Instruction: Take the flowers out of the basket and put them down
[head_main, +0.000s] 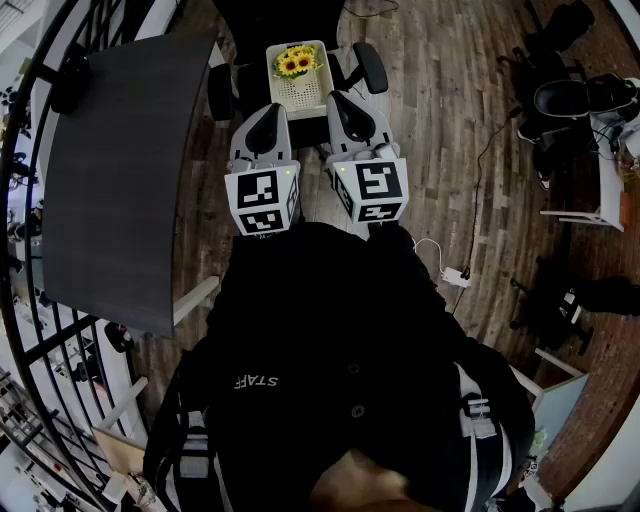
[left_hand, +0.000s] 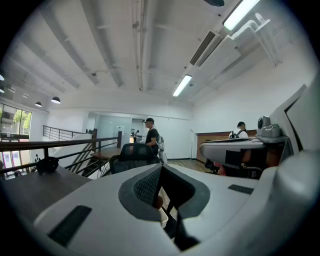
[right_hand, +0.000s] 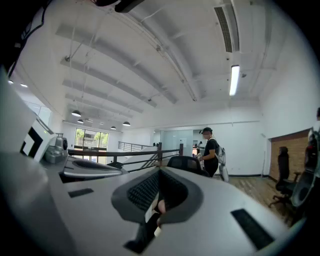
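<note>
In the head view a white basket (head_main: 298, 95) with yellow sunflowers (head_main: 296, 63) stands on the seat of a black office chair (head_main: 371, 66), straight ahead of me. My left gripper (head_main: 266, 112) and right gripper (head_main: 346, 104) are held side by side just short of the basket, both pointing at it and touching nothing. In the left gripper view the left gripper (left_hand: 161, 169) has its jaws together with nothing between them. The right gripper (right_hand: 159, 174) in the right gripper view looks the same, jaws closed and empty. From both gripper views the flowers are hidden behind the jaws.
A dark grey table (head_main: 120, 170) stands to the left, with a black railing (head_main: 25, 330) beyond it. A white cable and power strip (head_main: 455, 275) lie on the wood floor at right. More chairs (head_main: 575, 100) stand far right. A person (left_hand: 151, 137) stands in the background.
</note>
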